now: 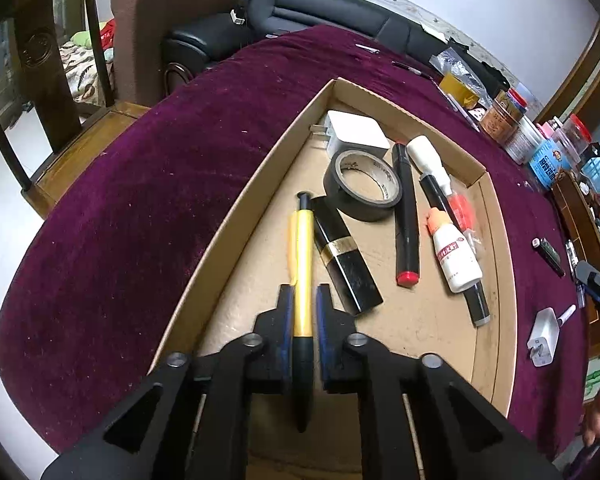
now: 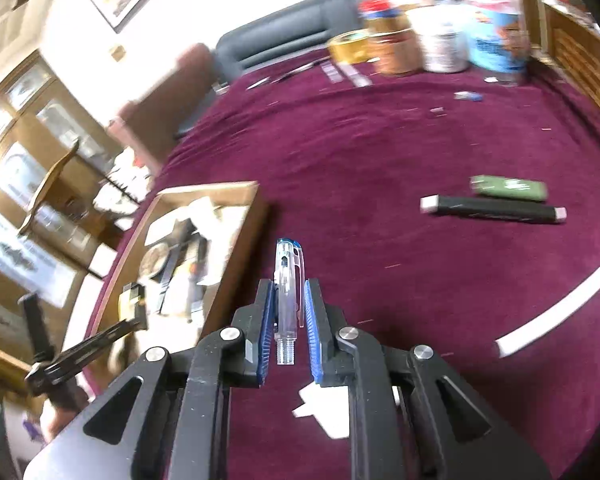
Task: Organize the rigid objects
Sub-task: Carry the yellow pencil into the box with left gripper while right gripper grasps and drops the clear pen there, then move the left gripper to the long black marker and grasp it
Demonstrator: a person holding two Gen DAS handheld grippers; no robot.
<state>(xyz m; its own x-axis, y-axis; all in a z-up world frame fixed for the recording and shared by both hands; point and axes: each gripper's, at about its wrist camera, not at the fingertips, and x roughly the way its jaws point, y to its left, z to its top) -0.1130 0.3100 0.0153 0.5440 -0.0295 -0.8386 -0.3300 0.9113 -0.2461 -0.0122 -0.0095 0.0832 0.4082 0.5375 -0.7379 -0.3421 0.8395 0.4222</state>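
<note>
My left gripper is inside the cardboard tray, its blue pads on either side of a yellow and black pen; a small gap shows on each side, so the jaws look slightly open. Beside the pen lie a black and gold tube, a black tape roll, a white charger, a red-tipped marker and a white glue bottle. My right gripper is shut on a clear pen half with a blue tip, held above the purple cloth right of the tray.
On the purple cloth lie a black marker, a green lighter, a white stick and a white charger. Jars and tins crowd the far edge. A wooden chair and sofa stand beyond the table.
</note>
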